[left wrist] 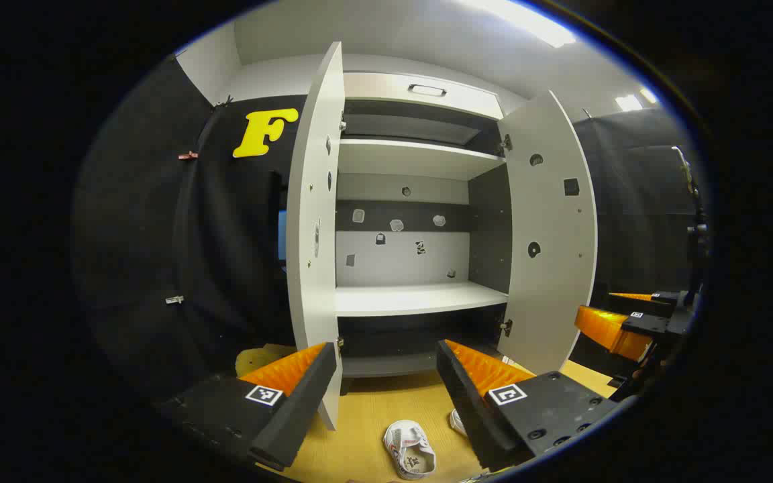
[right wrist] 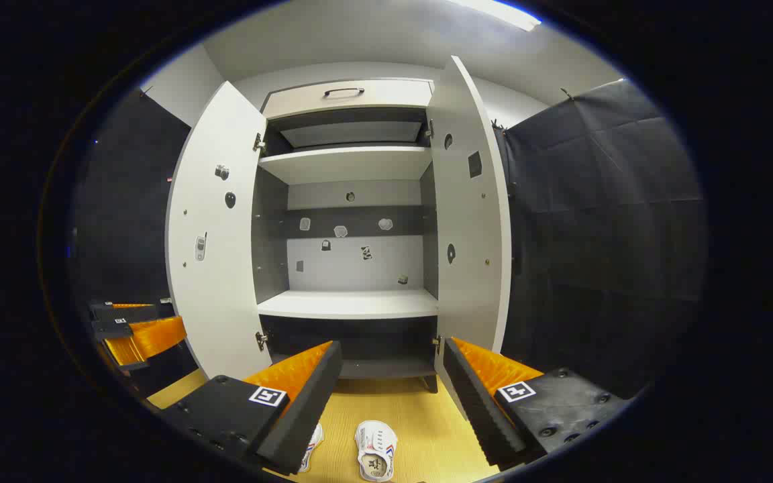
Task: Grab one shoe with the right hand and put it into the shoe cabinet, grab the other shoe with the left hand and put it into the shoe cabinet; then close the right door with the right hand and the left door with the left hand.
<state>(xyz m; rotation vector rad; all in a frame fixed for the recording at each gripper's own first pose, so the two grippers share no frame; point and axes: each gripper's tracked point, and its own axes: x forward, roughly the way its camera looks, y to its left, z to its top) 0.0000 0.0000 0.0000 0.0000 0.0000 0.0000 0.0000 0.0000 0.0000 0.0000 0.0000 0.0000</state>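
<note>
Shoe cabinet straight ahead, far side of the wooden floor, both doors swung wide: left door and right door standing out toward the viewer. Shelves bare, small stickers dotted over the back panel. A drawer with a dark handle along the top.

Left gripper near and low, fingers spread apart, nothing between them. Right gripper likewise spread wide, gripping nothing; seen also at the far right edge of the left gripper view.

Two white shoes on the floor in front of the cabinet, side by side, soles down. Left shoe lying in the gap between the left gripper's fingers, untouched; right shoe just beside it, below the right gripper's open fingers, also untouched.
</note>
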